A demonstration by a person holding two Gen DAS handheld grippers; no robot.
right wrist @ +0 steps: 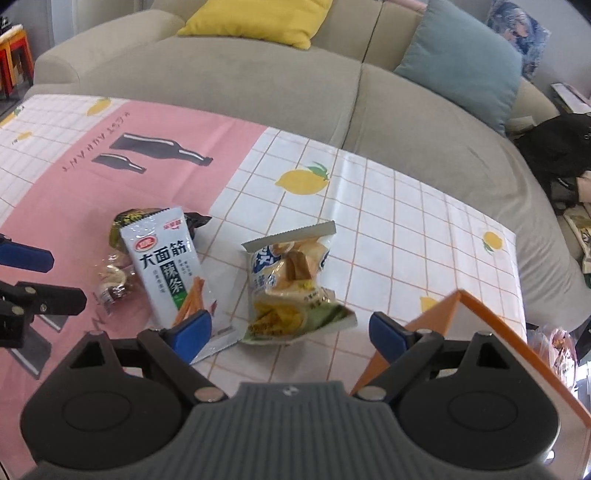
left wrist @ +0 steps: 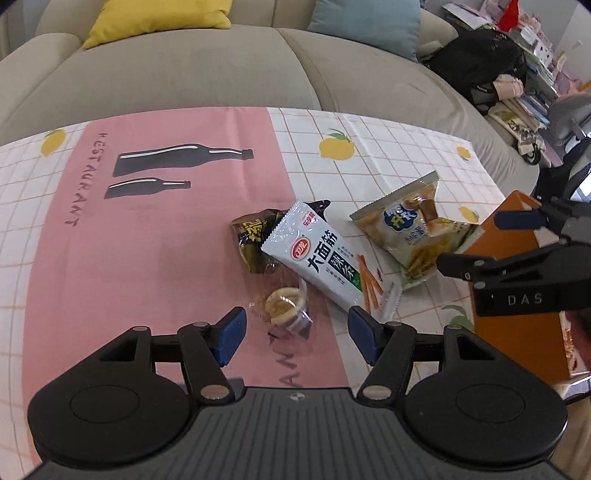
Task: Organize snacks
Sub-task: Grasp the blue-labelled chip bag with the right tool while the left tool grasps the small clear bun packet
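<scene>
I tilt my left gripper (left wrist: pixel 295 334) steeply down, jaws wide and empty, above a clear-wrapped round snack (left wrist: pixel 286 304) at lower centre. My right gripper (right wrist: pixel 290 332) also gapes empty over the crumpled chip bag (right wrist: pixel 291 291). The white packet (left wrist: pixel 314 254) lies lengthwise, running upper left to lower right.

A home living room: a beige sofa (right wrist: pixel 258 81) fills the upper frame, with a yellow cushion (right wrist: pixel 255 18) and a teal cushion (right wrist: pixel 461 62). Below it a table (right wrist: pixel 406 221) wears a lemon-print cloth; books and clutter (left wrist: pixel 532 74) crowd the upper right.
</scene>
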